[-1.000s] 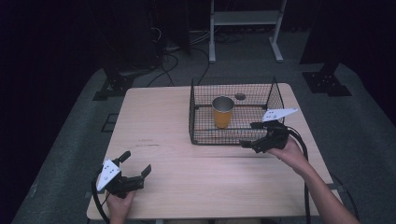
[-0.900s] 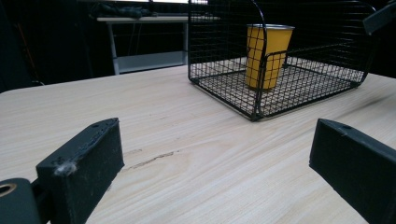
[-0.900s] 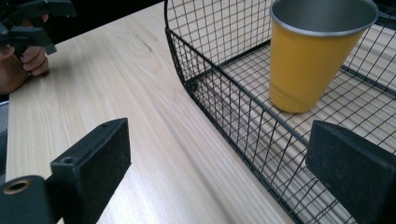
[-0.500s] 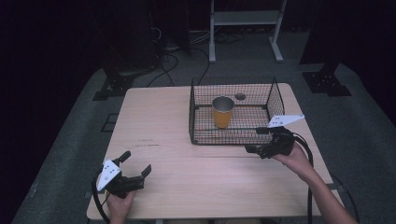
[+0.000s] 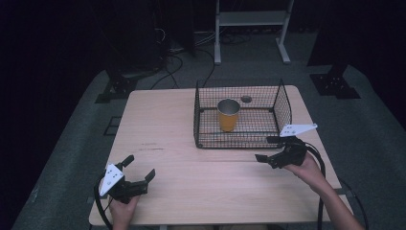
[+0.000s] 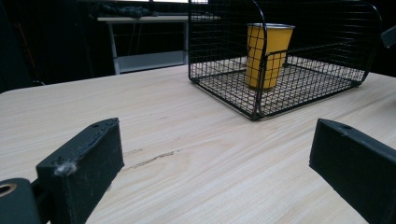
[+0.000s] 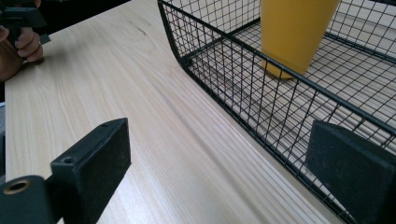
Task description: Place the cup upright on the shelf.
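A yellow cup [image 5: 228,115] with a metal rim stands upright inside a black wire basket [image 5: 282,108] at the table's back right. My right gripper [image 5: 266,148] is open with nothing in it, just outside the basket's front right corner. In the right gripper view the cup [image 7: 294,32] stands behind the basket's wire wall [image 7: 243,84], and one jaw overlaps that wall. My left gripper [image 5: 140,166] is open and holds nothing, near the front left edge. The left gripper view looks across bare wood at the cup [image 6: 268,53] in the basket [image 6: 299,93].
A small dark round thing [image 5: 246,99] lies at the back of the basket. The light wooden table [image 5: 172,129] has a faint scratch [image 6: 149,160] left of centre. Dark floor, cables and a white stand [image 5: 251,19] lie beyond the table.
My right gripper has drawn back from the basket's front edge toward the person, staying open. The left gripper has not moved.
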The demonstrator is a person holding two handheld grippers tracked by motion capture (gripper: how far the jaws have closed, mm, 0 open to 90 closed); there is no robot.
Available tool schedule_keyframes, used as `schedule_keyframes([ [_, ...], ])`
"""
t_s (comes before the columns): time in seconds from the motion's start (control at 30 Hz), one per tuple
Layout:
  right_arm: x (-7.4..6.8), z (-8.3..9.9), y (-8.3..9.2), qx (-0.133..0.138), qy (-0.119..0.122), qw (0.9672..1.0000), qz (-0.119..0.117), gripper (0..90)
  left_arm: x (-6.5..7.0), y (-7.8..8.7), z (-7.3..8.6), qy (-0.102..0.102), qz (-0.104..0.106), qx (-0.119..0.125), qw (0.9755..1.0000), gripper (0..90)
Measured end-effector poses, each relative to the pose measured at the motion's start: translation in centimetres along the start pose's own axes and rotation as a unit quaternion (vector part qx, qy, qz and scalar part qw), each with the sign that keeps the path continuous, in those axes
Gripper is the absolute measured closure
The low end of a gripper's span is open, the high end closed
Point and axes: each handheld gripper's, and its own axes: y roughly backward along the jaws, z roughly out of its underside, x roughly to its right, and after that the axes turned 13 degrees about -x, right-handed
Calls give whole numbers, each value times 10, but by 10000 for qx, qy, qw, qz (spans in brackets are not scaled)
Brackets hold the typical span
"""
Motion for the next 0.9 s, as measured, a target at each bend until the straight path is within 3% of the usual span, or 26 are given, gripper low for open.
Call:
schedule_keyframes([
  [0.9,3,29,5,71,-219,9997,67,60,0,0,0,5,-5,8,10000,22],
])
